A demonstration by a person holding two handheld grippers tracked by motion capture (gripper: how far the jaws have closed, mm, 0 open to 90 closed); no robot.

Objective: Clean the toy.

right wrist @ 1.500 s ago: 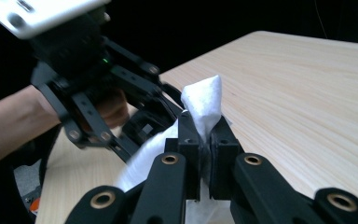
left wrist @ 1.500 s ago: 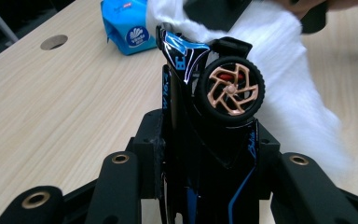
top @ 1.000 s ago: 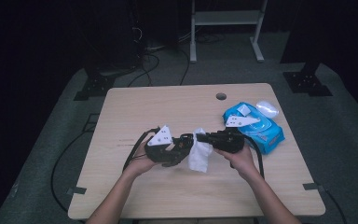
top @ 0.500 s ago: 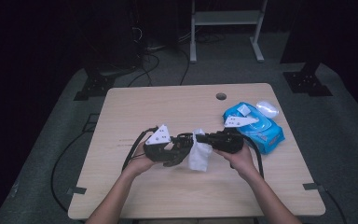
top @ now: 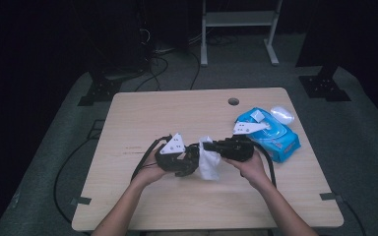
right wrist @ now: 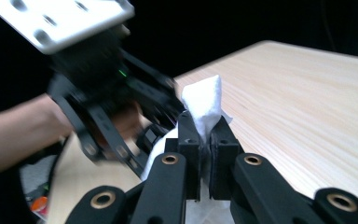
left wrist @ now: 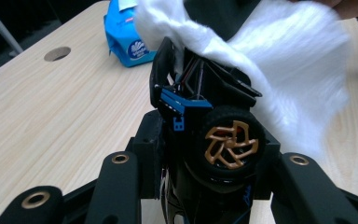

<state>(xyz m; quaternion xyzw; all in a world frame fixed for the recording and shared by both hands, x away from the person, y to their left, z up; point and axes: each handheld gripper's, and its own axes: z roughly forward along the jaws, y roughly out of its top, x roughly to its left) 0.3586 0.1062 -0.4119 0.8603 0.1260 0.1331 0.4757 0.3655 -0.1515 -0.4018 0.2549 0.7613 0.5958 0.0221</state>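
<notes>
Over the middle of the wooden bench (top: pixel 142 118), the left gripper (top: pixel 189 160) has its jaws clamped on a small black toy car (left wrist: pixel 209 135) with a gold-spoked wheel. The right gripper (top: pixel 211 146) faces it, jaws pressed together on a white wipe (top: pixel 209 160), which drapes against the far side of the car. A blue pack of wipes (top: pixel 275 135) lies near the bench's right edge, just behind the right gripper.
</notes>
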